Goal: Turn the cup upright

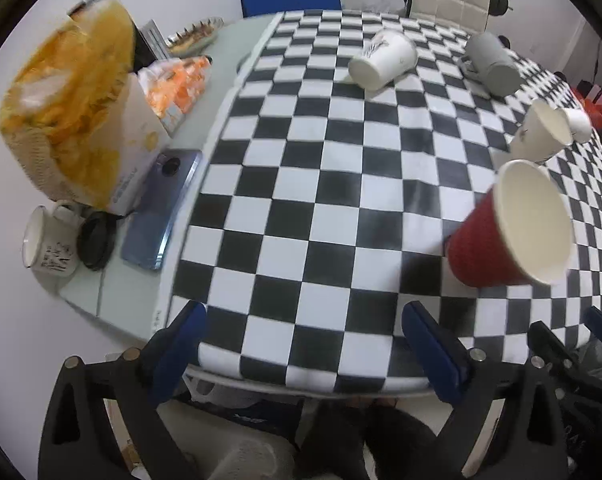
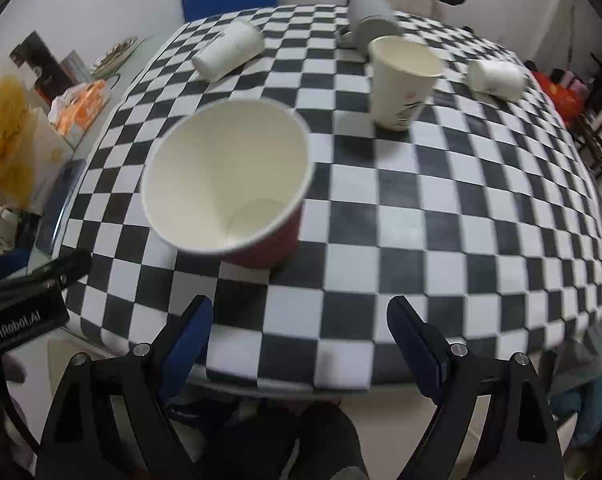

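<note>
Two fisheye wrist views, each looking forward and down across the checkered desk (image 1: 301, 184) from its near edge. The left view sits further left; the red cup (image 1: 501, 236) appears at 3 o'clock. The right view is nearer it, red cup (image 2: 237, 188) just ahead at 11 o'clock. Both share the desk and cups.

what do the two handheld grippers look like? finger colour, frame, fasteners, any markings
Both match: the left gripper and right gripper have blue finger pads on a black plastic frame with triangular cut-outs, plus round silver fasteners at the joints. The right wrist view shows the left unit's side, a black block with white lettering, only partly readable. No cables or sleeves clearly visible.
</note>
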The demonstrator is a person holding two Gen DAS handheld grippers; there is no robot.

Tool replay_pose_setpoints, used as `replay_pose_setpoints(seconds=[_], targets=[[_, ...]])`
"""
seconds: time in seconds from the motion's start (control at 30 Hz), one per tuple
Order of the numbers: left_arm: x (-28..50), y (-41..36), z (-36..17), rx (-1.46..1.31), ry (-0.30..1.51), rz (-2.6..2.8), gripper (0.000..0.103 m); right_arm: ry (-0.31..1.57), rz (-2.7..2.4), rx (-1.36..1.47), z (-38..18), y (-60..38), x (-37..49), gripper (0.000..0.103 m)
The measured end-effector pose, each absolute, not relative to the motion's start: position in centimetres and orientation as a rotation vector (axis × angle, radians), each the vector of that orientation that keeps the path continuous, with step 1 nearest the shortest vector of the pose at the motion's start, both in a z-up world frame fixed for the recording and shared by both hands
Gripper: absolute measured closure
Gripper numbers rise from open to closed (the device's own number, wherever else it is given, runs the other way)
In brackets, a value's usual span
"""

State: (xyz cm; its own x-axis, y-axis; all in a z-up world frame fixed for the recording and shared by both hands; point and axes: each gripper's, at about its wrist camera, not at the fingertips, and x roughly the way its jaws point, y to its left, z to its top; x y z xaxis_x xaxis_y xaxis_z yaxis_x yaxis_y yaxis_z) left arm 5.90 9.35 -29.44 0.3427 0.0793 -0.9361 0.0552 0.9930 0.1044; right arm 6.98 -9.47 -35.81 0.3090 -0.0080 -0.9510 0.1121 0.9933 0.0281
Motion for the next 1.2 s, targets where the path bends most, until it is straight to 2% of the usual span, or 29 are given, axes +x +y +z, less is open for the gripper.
replay_pose_setpoints(seconds=[0.5, 0.8, 1.2], targets=[[1.3, 7.7, -16.5, 0.107, 1.131, -0.05, 0.003, 1.266, -0.133, 0.107, -20.3, -11.6, 1.0, 0.013], [-0.4, 7.2, -12.1, 0.105, 1.153, -0.051, 0.003, 1.308, -0.101, 0.134, -15.6, -11.7, -1.1, 0.013], [-1.3, 7.1, -8.9, 0.094, 1.118, -0.065, 0.003, 1.255, -0.127, 0.118, -11.0, -12.8, -1.8, 0.013]])
